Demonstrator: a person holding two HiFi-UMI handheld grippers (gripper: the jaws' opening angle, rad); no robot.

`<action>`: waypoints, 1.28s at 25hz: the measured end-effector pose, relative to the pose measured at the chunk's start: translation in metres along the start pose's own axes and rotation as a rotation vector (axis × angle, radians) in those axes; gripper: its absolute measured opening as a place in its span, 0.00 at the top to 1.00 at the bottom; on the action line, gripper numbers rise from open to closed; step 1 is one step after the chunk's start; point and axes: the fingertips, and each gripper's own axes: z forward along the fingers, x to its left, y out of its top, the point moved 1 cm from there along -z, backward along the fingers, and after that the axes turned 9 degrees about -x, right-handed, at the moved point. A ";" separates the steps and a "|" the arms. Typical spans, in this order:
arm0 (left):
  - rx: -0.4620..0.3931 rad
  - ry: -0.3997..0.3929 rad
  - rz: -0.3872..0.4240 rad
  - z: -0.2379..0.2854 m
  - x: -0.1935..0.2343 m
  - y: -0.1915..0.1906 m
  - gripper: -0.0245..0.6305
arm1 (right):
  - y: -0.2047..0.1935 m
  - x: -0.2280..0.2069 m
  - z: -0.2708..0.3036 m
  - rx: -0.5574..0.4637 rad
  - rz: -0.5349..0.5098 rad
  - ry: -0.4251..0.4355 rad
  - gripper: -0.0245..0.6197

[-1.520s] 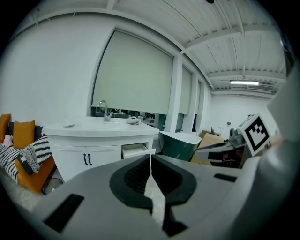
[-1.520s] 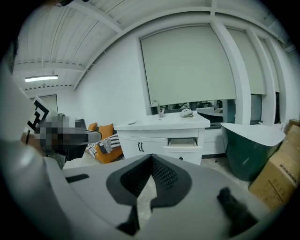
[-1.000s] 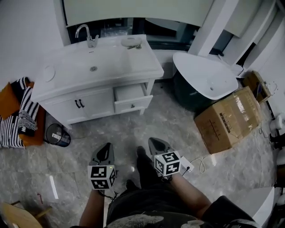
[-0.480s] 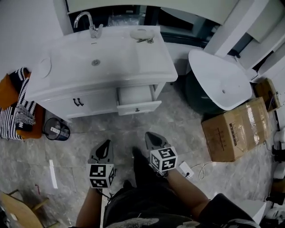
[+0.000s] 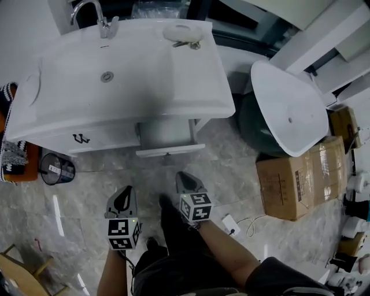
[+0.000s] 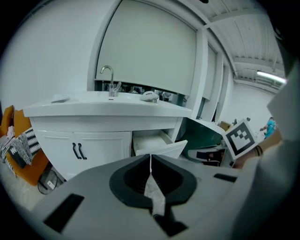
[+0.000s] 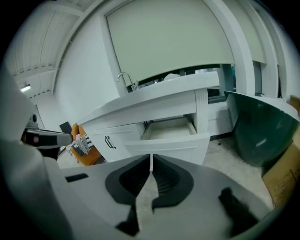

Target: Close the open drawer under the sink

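Observation:
The white vanity [image 5: 124, 69] carries a sink basin and a tap [image 5: 98, 17]. Under its right half a white drawer [image 5: 167, 139] stands pulled out and empty; it also shows in the left gripper view as the drawer [image 6: 157, 144] and in the right gripper view as the drawer [image 7: 171, 136]. My left gripper [image 5: 122, 199] hovers over the floor, shut and empty, short of the cabinet doors. My right gripper [image 5: 184, 180] is shut and empty too, a little in front of the drawer front, apart from it.
Cabinet doors with black handles [image 5: 81, 139] sit left of the drawer. A small bin [image 5: 55, 169] and striped cloth [image 5: 10, 156] lie at the left. A green-and-white tub [image 5: 283, 110] and cardboard box [image 5: 298, 176] stand at the right. A white plug block [image 5: 229, 224] lies on the marble floor.
Both grippers and the head have come closer to the vanity and lower. The vanity now fills more of the view; the drawer stands as far out as before.

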 end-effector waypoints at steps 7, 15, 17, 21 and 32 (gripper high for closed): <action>0.048 0.046 -0.052 0.064 0.011 -0.035 0.93 | -0.030 -0.034 0.067 0.083 -0.044 -0.024 0.90; 0.135 0.078 -0.119 0.095 0.011 -0.087 0.93 | -0.070 -0.044 0.128 0.146 -0.003 0.007 0.73; 0.135 0.082 -0.121 0.103 0.012 -0.093 0.93 | -0.074 -0.045 0.142 0.144 0.015 0.012 0.73; 0.137 0.085 -0.121 0.122 0.016 -0.106 0.93 | -0.076 -0.051 0.164 0.130 -0.040 0.011 0.73; 0.156 0.120 -0.153 0.151 0.037 -0.114 0.93 | -0.054 -0.059 0.197 0.078 -0.034 0.008 0.75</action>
